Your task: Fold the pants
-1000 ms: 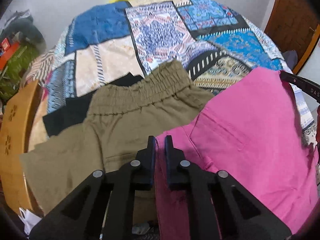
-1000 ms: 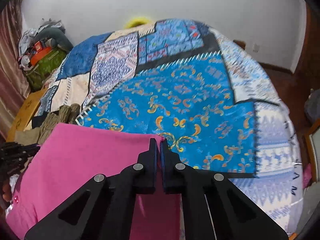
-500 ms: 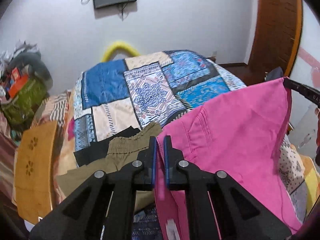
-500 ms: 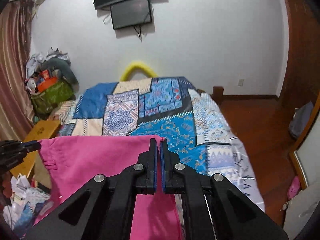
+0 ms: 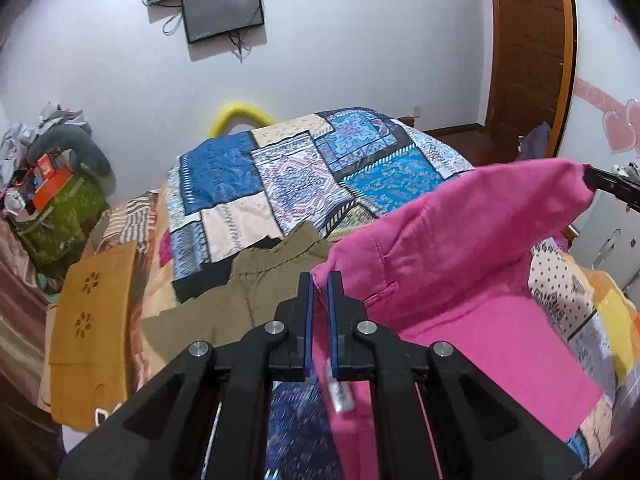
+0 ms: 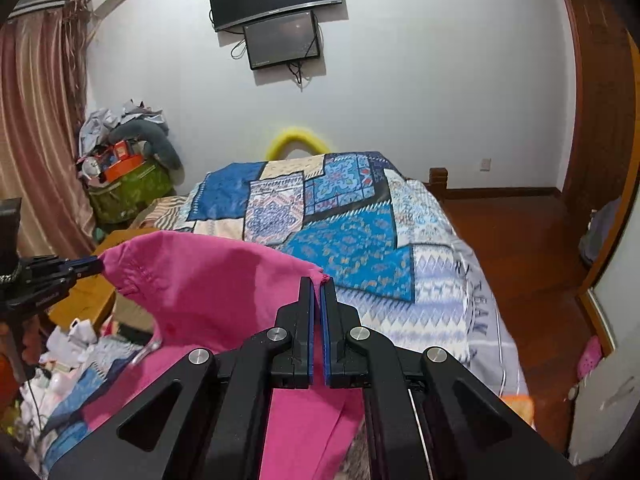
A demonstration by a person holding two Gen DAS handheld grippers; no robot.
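Note:
The pink pants (image 5: pixel 460 248) hang in the air, stretched between my two grippers above the near end of the bed. My left gripper (image 5: pixel 319 280) is shut on one top corner of the pants. My right gripper (image 6: pixel 319 282) is shut on the other top corner, and it also shows at the right edge of the left wrist view (image 5: pixel 612 186). The pants (image 6: pixel 208 292) sag between the two grips and their lower part drapes down out of sight. The left gripper shows at the left of the right wrist view (image 6: pixel 86 266).
A patchwork quilt (image 5: pixel 280 176) covers the bed. Olive-green shorts (image 5: pixel 240 292) lie on a black garment at the bed's near left. A wooden bedside stand (image 5: pixel 92 320) is at left, piled bags (image 6: pixel 124 172) in the corner, wooden floor (image 6: pixel 520 240) at right.
Both grippers have risen and drawn back from the bed, lifting the pink pants off the quilt into the air. The wall and screens have come into view.

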